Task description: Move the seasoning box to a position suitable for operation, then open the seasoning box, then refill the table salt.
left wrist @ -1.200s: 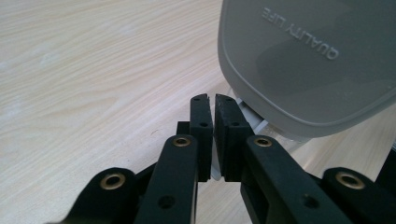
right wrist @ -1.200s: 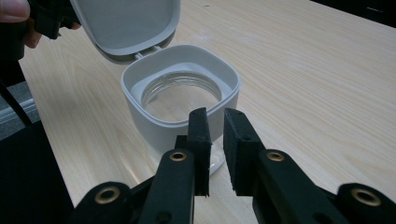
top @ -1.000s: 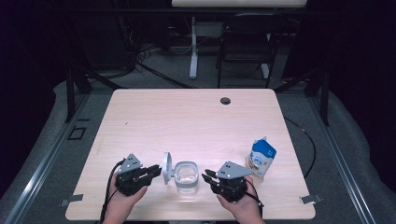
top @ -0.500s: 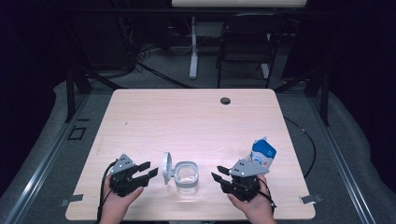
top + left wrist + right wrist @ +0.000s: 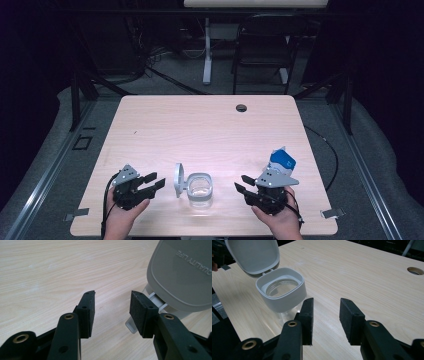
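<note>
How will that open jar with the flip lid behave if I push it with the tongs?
The jar probably slides on the smooth table. Its clear glass body looks fragile. The hinged lid stands open, so it may flap or tip the jar toward that side.

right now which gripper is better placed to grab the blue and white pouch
Right, probably. The right gripper is open and empty, and the blue and white pouch stands just behind it. The left gripper, also open, sits across the open-lidded container.
</note>
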### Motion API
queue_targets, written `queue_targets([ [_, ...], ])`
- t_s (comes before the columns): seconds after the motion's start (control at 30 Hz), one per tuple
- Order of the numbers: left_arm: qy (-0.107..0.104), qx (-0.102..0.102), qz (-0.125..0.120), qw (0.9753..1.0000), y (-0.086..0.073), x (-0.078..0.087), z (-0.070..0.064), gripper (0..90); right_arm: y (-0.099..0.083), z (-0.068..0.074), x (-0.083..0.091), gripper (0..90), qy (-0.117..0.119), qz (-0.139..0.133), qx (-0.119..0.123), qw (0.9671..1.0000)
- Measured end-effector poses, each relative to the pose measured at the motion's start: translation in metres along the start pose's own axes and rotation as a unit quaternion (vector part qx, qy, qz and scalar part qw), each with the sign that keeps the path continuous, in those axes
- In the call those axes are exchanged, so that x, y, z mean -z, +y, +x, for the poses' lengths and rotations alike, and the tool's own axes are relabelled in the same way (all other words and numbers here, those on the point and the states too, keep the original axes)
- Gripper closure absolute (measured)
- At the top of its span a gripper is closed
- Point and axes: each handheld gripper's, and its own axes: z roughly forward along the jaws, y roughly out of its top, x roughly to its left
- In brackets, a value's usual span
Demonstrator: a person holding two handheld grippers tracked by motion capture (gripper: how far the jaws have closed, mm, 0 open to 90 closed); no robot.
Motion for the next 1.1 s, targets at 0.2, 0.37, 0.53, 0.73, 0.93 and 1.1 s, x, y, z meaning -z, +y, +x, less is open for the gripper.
queue_targets([
  [0.2, -0.001, 0.0, -0.001, 1.0, 0.002, 0.001, 0.0, 56.0, -0.003, -0.003, 0.001, 64.3, -0.004, 0.003, -0.004, 1.0],
  [0.37, 0.0, -0.001, -0.003, 1.0, 0.003, 0.001, -0.001, 56.0, -0.004, -0.003, 0.003, 63.9, -0.007, 0.002, -0.005, 1.0],
  [0.53, 0.0, 0.0, -0.005, 1.0, 0.004, 0.001, -0.001, 55.1, -0.002, -0.003, 0.01, 60.1, -0.008, -0.005, -0.006, 0.9999],
  [0.73, 0.003, 0.004, -0.012, 0.9999, 0.005, 0.003, 0.001, 52.5, -0.002, -0.005, 0.017, 57.7, -0.008, 0.0, -0.013, 0.9999],
  [0.93, 0.008, 0.006, -0.013, 0.9999, 0.005, 0.006, 0.004, 52.8, -0.013, -0.008, 0.02, 56.4, -0.012, 0.006, -0.026, 0.9996],
  [1.1, 0.008, 0.009, -0.018, 0.9998, 0.006, 0.006, 0.005, 52.4, -0.022, -0.01, 0.024, 55.2, -0.018, 0.012, -0.028, 0.9994],
])
